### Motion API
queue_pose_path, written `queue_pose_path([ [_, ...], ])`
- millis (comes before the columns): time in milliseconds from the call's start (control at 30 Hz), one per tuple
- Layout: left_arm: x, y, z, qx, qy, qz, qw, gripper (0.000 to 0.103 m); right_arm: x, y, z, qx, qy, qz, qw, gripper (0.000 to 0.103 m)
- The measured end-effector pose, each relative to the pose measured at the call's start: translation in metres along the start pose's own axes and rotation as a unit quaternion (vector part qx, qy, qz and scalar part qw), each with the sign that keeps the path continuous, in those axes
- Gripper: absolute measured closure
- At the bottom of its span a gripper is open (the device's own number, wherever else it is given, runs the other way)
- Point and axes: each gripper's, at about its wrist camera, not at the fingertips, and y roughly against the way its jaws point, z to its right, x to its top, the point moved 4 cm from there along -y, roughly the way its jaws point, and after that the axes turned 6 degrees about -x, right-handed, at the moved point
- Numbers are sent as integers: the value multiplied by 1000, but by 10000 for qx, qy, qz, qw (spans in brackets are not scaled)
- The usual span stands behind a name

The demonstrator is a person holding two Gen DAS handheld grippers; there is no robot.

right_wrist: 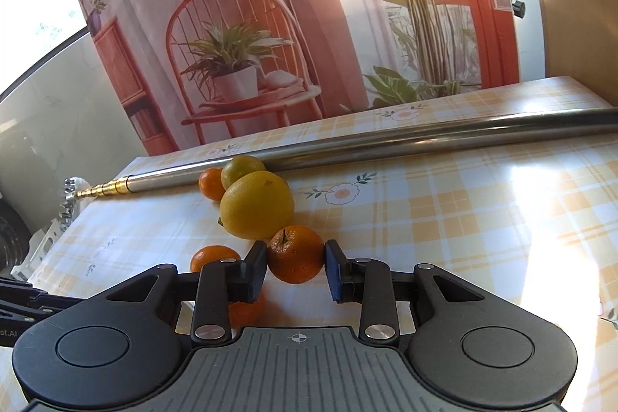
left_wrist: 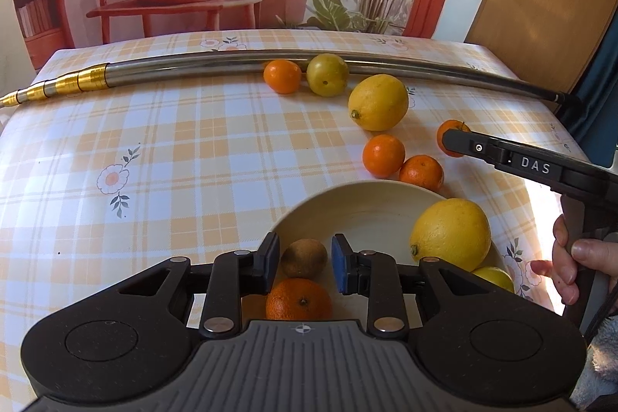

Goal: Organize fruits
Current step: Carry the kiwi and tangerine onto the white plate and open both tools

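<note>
My left gripper hangs open over a cream bowl holding a brown kiwi, a tangerine, a big lemon and a small yellow fruit. Beyond the bowl lie two tangerines, a lemon, a yellow-green fruit and one more tangerine. My right gripper is open, its pads flanking a stemmed tangerine that rests on the cloth. The lemon sits just behind it. From the left wrist view the right gripper partly hides that tangerine.
A long metal pole with gold rings lies across the far side of the checked tablecloth, touching the farthest fruits. A printed backdrop hangs behind the table. A hand grips the right tool's handle near the table's right edge.
</note>
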Motion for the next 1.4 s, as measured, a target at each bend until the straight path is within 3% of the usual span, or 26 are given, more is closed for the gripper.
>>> queue_pose_path([
  [300,5,19,-11,-100,251,451,9986,67,8,28,-45,367,463,-170,9981,74],
  [567,4,40,-31,173,414,827,9956,67,5,22,-101,647,1145,-559,9897,74],
  [767,-2,52,-43,245,521,977,9935,67,-7,6,-132,497,1728,-982,9788,74],
  [1067,-9,66,-60,197,818,1169,9896,67,-16,-7,-141,375,1865,-1363,9722,74],
  [1400,-10,68,-56,189,764,1211,9895,67,-19,-15,-144,355,1933,-1550,9682,73],
])
